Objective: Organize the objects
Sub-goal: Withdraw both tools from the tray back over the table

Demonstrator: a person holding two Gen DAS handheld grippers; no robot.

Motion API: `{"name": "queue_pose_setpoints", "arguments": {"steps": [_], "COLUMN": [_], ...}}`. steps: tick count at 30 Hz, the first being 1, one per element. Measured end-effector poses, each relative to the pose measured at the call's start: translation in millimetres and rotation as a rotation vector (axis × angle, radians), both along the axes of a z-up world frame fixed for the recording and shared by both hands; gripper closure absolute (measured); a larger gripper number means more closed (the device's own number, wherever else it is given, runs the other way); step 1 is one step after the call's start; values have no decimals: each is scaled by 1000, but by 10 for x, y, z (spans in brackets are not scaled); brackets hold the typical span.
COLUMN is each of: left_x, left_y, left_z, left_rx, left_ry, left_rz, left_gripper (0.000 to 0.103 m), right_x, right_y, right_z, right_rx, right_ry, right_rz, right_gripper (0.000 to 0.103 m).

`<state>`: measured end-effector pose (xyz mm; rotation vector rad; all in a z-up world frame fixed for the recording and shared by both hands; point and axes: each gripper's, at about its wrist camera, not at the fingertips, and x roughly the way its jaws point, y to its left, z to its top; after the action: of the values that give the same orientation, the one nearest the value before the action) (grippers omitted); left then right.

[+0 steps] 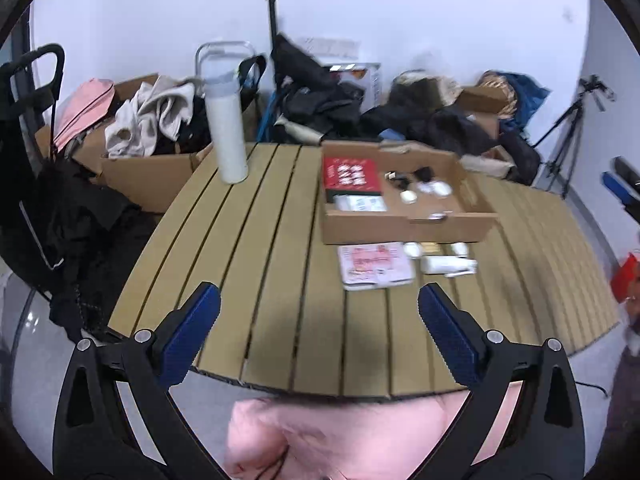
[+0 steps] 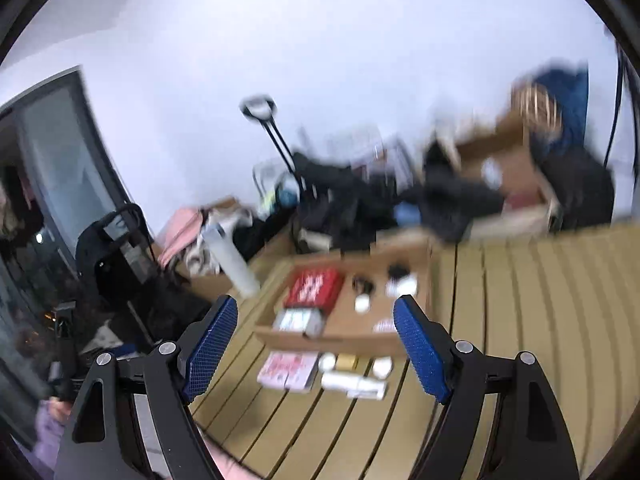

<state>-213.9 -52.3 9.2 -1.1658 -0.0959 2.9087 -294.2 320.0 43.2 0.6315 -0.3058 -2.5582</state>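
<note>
A shallow cardboard tray [image 1: 404,229] sits on the slatted wooden table [image 1: 256,264]. It holds a red box [image 1: 350,174], a white packet and small black and white items. In front of it lie a pink-and-white packet [image 1: 374,265], a white tube [image 1: 448,266] and small white pots. My left gripper [image 1: 319,306] is open and empty above the table's near edge. In the blurred right wrist view my right gripper [image 2: 316,322] is open and empty, held above the tray [image 2: 332,338], the pink packet [image 2: 288,370] and the tube [image 2: 352,385].
A tall white bottle [image 1: 226,120] stands on the table's far left; it also shows in the right wrist view [image 2: 232,260]. Cardboard boxes with clothes and bags [image 1: 152,120] crowd behind the table. A tripod [image 1: 572,128] stands at the right. A pink sleeve [image 1: 340,436] is below.
</note>
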Motion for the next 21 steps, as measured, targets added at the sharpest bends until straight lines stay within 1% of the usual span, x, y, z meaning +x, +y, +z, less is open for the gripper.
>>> {"name": "queue_pose_setpoints", "arguments": {"steps": [2, 3, 4, 5, 6, 7, 9, 10, 13, 15, 18, 19, 20, 21], "left_x": [182, 226, 271, 294, 309, 310, 303, 323, 384, 351, 247, 200, 135, 64], "left_y": [63, 82, 111, 119, 128, 134, 149, 166, 283, 350, 459, 505, 561, 613], "left_z": [38, 34, 3, -32, -69, -121, -191, -206, -244, -294, -428, -476, -528, -574], "left_rx": [-9, -13, -18, -19, -16, -9, -2, -3, 1, 17, 56, 71, 92, 109], "left_ry": [35, 40, 35, 25, 12, -7, -50, -58, -41, -37, 10, 32, 43, 44], "left_rz": [-17, -21, -27, -30, -33, -35, -35, -41, -91, -119, -165, -187, -222, -247], "left_gripper": [0, 0, 0, 0, 0, 0, 0, 0, 0, 0, 2, 3, 7, 11], "right_x": [124, 162, 212, 270, 320, 390, 503, 523, 533, 560, 464, 411, 337, 267], "right_y": [-149, -247, -379, -455, -503, -532, -498, -504, -527, -479, -369, -345, -322, -321], "right_z": [-58, -140, -292, -406, -501, -619, -796, -884, -1006, -1040, -1179, -1251, -1331, -1388], "right_rx": [106, 181, 283, 328, 344, 333, 266, 242, 286, 293, 291, 290, 284, 278], "right_ry": [25, 9, -43, -78, -96, -114, -158, -191, -248, -261, -308, -325, -348, -365], "right_rz": [-5, 4, 22, 24, 19, 11, 1, -8, -76, -77, -72, -80, -90, -93], "right_gripper": [12, 10, 10, 10, 10, 10, 10, 10, 10, 11, 18, 26, 29, 35]}}
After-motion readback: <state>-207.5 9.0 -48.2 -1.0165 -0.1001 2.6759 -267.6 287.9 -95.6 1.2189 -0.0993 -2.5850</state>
